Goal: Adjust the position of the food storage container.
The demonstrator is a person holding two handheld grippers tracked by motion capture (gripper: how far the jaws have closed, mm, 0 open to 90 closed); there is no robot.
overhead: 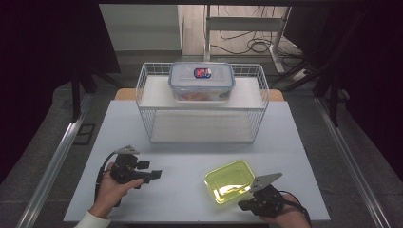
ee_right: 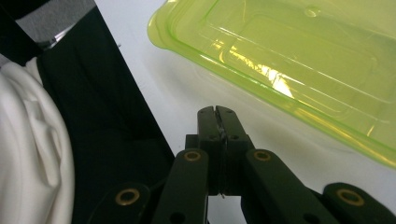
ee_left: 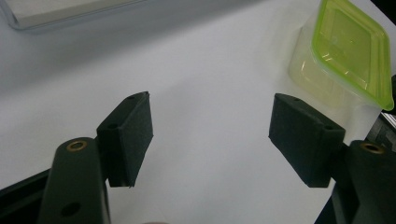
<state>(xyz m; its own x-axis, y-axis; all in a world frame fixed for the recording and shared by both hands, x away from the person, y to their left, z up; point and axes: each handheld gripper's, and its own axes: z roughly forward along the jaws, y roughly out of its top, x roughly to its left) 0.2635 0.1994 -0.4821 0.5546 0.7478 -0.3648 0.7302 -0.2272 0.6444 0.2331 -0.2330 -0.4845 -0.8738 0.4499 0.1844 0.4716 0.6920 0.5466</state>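
Near the table's (overhead: 190,156) front-left corner the left gripper (overhead: 154,175) hovers with jaws spread wide and empty, while toward the front-right corner the green lidded container (overhead: 230,180) sits just beside the right gripper (overhead: 243,205), its jaws pressed together on nothing.

A pale table (overhead: 190,190) stands on a grey floor (overhead: 52,123). Beyond the table, a white metal frame (overhead: 247,23) rises over tangled black cables (overhead: 252,45); dark curtains (overhead: 43,47) flank the table.
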